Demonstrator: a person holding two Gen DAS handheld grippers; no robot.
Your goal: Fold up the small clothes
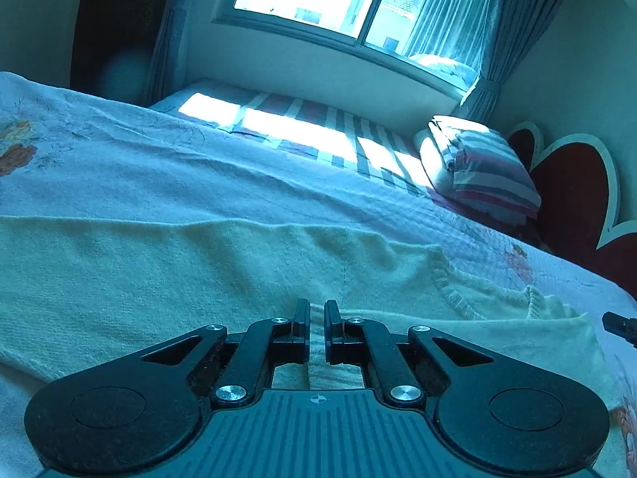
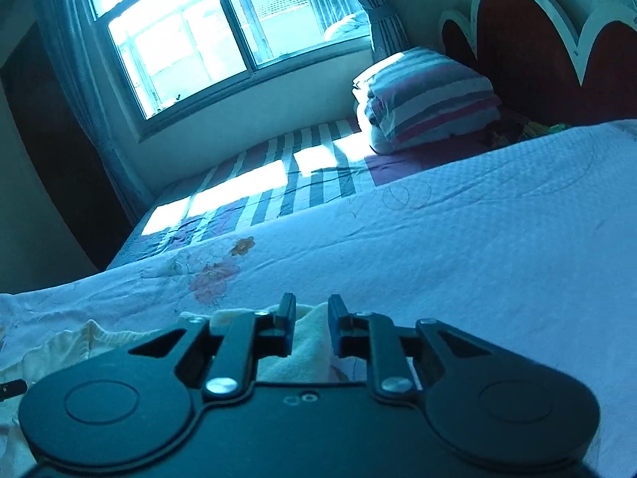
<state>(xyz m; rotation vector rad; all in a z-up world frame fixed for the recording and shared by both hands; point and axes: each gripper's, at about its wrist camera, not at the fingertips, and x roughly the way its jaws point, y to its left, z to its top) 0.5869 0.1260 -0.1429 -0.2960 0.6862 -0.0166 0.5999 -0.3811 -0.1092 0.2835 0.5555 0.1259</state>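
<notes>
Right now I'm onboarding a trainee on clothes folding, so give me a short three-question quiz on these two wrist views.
1. True or false: the cream knitted sweater lies on the pale floral bedspread.
2. What stands against the red scalloped headboard? A) folded striped quilt B) laundry basket C) lamp
3. Which tool has cream cloth between its fingers with the wider gap: left tool or right tool?

Key: 1 true; 2 A, the folded striped quilt; 3 right.
</notes>
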